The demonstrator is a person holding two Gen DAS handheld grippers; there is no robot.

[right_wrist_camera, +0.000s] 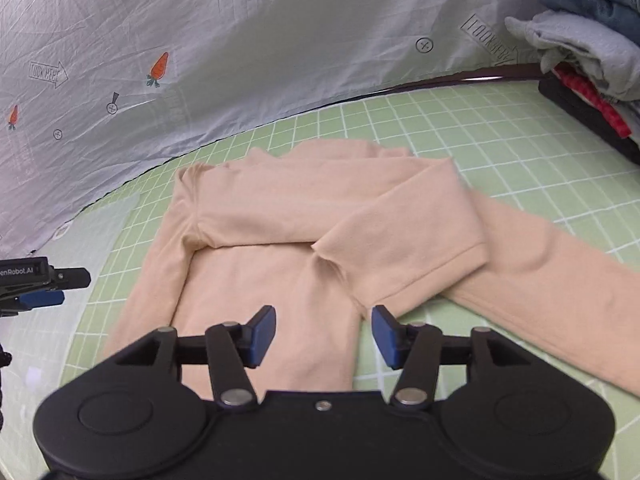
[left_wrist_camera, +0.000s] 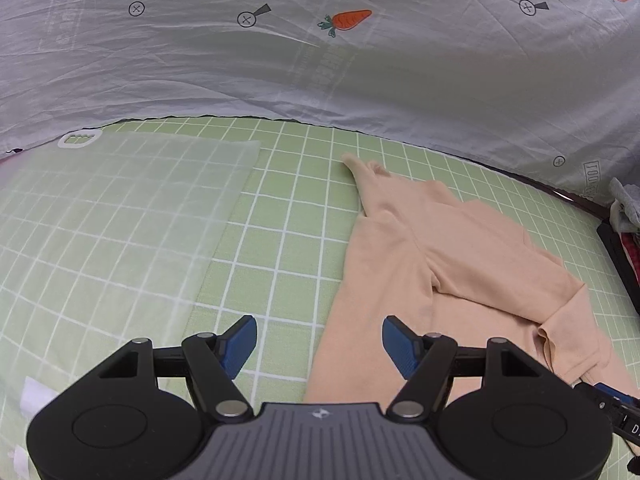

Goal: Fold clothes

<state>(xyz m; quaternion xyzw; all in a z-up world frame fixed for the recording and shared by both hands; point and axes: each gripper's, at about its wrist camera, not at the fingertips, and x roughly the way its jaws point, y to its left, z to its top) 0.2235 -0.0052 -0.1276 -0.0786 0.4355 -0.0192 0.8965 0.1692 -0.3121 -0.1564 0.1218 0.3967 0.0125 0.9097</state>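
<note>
Left wrist: your left gripper (left_wrist_camera: 319, 343) spread wide, empty, above green grid mat (left_wrist_camera: 288, 216); soft peach top (left_wrist_camera: 448, 264) lies right; translucent sheet (left_wrist_camera: 120, 208) left. Right wrist: your right gripper (right_wrist_camera: 324, 334) wide apart, empty, over top's (right_wrist_camera: 280, 216) hem; sleeve folded across; clothes pile (right_wrist_camera: 580, 52) far right.

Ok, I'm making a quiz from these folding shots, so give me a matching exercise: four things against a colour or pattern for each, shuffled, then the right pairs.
Things:
1. long-sleeved top
2. table mat
3. backdrop sheet
4. gripper pads

Colour or pattern:
A. grey-white with carrot prints
B. blue
C. peach
D. green with a white grid

Pairs: 1-C, 2-D, 3-A, 4-B
</note>
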